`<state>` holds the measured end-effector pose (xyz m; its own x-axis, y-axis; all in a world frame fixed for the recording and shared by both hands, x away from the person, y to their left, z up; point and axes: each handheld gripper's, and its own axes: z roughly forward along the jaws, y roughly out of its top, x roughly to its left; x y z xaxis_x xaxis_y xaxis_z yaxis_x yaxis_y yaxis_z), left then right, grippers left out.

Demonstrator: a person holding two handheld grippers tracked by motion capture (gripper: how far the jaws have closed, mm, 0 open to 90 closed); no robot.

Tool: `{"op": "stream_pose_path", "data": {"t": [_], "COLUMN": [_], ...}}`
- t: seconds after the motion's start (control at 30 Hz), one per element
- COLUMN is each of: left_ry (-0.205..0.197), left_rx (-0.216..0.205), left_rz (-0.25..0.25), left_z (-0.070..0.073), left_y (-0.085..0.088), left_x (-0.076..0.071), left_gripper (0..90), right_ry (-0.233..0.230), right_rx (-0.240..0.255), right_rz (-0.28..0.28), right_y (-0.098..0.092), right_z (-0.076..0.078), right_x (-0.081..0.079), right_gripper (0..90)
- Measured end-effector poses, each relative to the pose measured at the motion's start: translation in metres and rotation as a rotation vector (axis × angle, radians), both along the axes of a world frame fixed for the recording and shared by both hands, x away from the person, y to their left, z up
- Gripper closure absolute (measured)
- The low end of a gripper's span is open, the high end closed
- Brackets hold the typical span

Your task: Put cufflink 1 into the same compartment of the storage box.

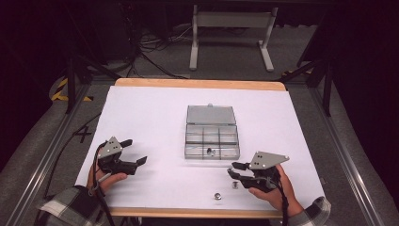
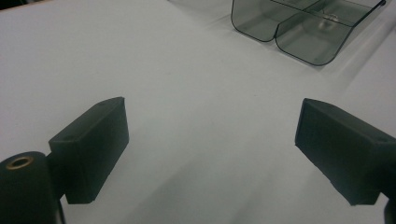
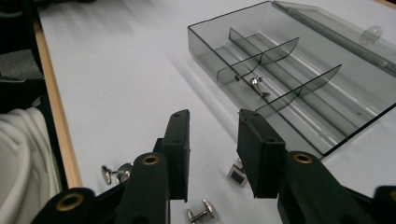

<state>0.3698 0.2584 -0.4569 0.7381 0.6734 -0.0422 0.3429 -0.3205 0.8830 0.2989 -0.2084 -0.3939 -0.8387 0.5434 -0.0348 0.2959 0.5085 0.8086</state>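
At the left of the high view, the left gripper (image 1: pixel 135 151) rests low over the white sheet (image 1: pixel 150 122) that covers the table, held in the person's left hand (image 1: pixel 106 180), whose sleeve is checked. Its jaws stand wide apart with nothing between them; in the left gripper view only bare sheet lies in the gap, and the near corner of the clear box (image 2: pixel 299 28) shows beyond it. In the middle of the table sits that clear box (image 1: pixel 211 141), a shallow grey-tinted case split into compartments, its lid (image 1: pixel 211 114) folded back flat on the far side. One cufflink (image 1: pixel 210 151) lies inside it, in a compartment of the near row; the right gripper view shows it (image 3: pixel 257 84) beside one of the curved dividers. To the right, the right gripper (image 1: pixel 234 170) is held in the person's right hand (image 1: pixel 277 190), just off the near right corner of the box, pointing left. Its jaws stand a narrow way apart and hold nothing; they are clear of the sheet. Near its tips a square-faced cufflink (image 1: pixel 234 185) lies on the sheet, seen in the right gripper view (image 3: pixel 237 175) just past the right-hand jaw. A second loose cufflink (image 1: pixel 218 196) lies closer to the table's near edge. The right gripper view shows two further small metal pieces on the sheet, one (image 3: pixel 201 212) below the jaws and one (image 3: pixel 116 172) near the wooden table edge (image 3: pixel 56 116).
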Motion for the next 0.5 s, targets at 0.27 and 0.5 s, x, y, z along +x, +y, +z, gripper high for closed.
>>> {"op": "stream_pose_path", "data": {"t": [0.27, 0.5], "left_ry": [-0.001, -0.002], "left_rx": [0.004, 0.005], "left_rz": [0.001, -0.003], "left_z": [0.0, 0.0], "left_y": [-0.001, 0.0], "left_x": [0.0, 0.0], "left_gripper": [10.2, 9.9], "right_ry": [0.041, 0.07], "right_rx": [-0.013, -0.038], "right_rz": [0.073, 0.139], "right_y": [0.006, 0.019], "right_z": [-0.016, -0.023], "right_x": [-0.016, -0.022], "right_gripper": [63.7, 61.8]}}
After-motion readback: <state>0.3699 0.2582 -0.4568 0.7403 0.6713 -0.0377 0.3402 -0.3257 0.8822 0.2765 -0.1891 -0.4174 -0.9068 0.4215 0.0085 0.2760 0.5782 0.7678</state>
